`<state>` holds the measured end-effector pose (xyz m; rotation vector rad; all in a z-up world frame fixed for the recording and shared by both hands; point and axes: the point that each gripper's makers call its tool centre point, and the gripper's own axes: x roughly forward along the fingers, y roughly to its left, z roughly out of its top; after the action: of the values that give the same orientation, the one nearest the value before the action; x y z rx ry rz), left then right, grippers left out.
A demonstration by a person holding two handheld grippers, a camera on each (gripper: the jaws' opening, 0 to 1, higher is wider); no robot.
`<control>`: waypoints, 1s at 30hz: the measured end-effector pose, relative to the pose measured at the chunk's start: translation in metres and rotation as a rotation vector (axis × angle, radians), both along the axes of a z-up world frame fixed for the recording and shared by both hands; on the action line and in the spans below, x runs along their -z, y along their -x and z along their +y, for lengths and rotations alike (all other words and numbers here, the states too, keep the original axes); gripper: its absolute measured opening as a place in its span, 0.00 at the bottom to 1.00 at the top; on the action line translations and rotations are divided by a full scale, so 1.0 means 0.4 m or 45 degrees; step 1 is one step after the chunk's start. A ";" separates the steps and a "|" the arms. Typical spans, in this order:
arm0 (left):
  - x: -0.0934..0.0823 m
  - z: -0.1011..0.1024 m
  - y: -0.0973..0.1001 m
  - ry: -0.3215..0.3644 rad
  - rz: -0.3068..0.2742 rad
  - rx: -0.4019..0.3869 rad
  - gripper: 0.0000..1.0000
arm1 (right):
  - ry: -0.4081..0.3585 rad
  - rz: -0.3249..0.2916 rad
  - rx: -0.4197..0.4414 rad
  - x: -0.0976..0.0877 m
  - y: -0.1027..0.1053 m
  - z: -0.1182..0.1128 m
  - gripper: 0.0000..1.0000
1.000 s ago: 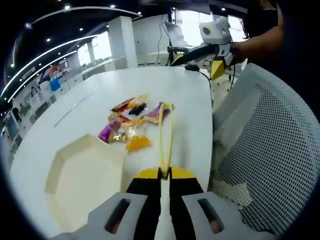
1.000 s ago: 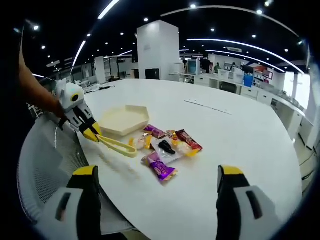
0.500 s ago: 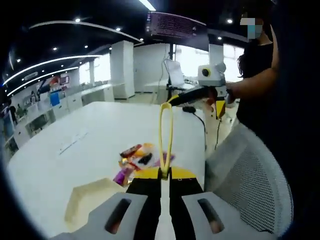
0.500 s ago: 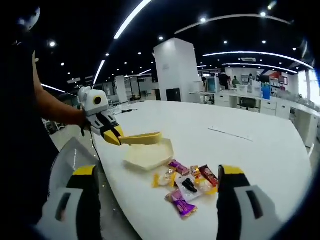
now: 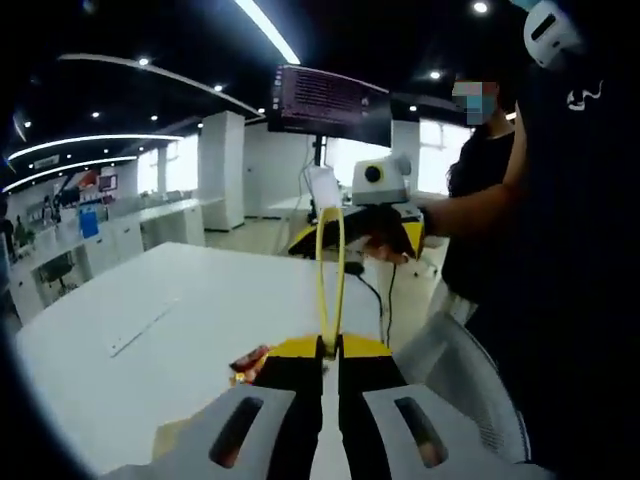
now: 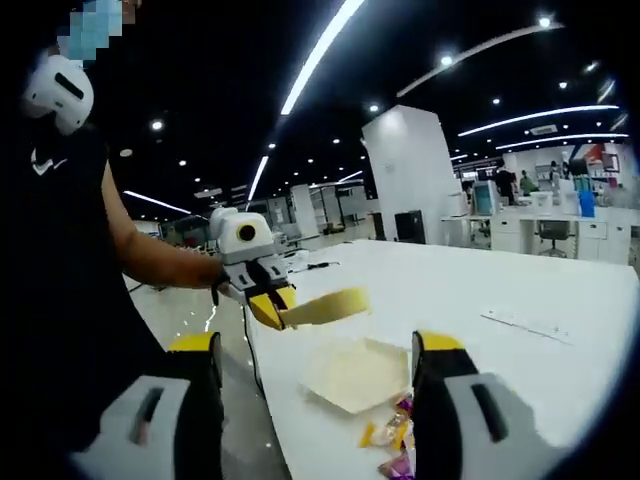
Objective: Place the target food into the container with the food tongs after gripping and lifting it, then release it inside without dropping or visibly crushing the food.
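In the left gripper view we see the left gripper (image 5: 330, 385) rising from the bottom centre, its jaws clenched on the handle end of the yellow food tongs (image 5: 330, 275), whose two thin arms run up the middle of the frame to a rounded tip. At lower left of centre, just beside the jaws, a few snack packets (image 5: 250, 365) lie on the white table (image 5: 130, 350); they are partly hidden. At upper right the right gripper (image 5: 385, 215) is held by a person's hand.

In the right gripper view the left gripper (image 6: 262, 295) appears at left of centre with the tongs (image 6: 325, 306) pointing right, above the table. Below them, at lower centre, sits the pale hexagonal container (image 6: 355, 375), and the wrapped snacks (image 6: 390, 440) lie just beside its lower right edge. The right gripper's own jaws stand wide apart at the bottom, released and holding nothing.

We judge the packets light, crinkly and slippery in their film, with soft contents that could crush. The tongs should close gently across a packet's middle, not on its sealed ends. Which packet is the target we cannot tell.
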<state>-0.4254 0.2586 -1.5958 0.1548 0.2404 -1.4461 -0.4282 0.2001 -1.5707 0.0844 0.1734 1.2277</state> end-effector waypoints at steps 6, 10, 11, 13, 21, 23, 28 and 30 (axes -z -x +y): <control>-0.015 -0.014 0.022 -0.005 0.020 0.055 0.00 | 0.027 -0.013 -0.153 0.013 0.024 0.054 0.56; -0.026 -0.022 0.038 0.016 0.036 0.074 0.00 | 0.007 -0.004 -0.199 0.008 0.037 0.081 0.49; -0.028 -0.024 0.041 0.017 0.038 0.078 0.00 | -0.001 -0.002 -0.203 0.006 0.038 0.084 0.48; -0.028 -0.031 0.050 0.012 0.039 0.090 0.00 | -0.020 0.001 -0.214 -0.001 0.040 0.092 0.48; -0.034 -0.048 0.069 -0.009 0.071 0.126 0.00 | -0.045 0.015 -0.247 -0.017 0.053 0.120 0.46; -0.036 -0.049 0.068 -0.012 0.071 0.128 0.00 | -0.049 0.014 -0.250 -0.018 0.053 0.121 0.45; -0.038 -0.053 0.073 -0.018 0.076 0.146 0.00 | -0.007 -0.010 -0.249 -0.009 0.057 0.128 0.45; -0.035 -0.053 0.074 -0.026 0.077 0.152 0.00 | -0.014 -0.007 -0.252 -0.012 0.056 0.128 0.42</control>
<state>-0.4551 0.2373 -1.5817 0.1443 0.2992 -1.5686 -0.4508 0.2512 -1.5660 0.0746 0.1731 1.4258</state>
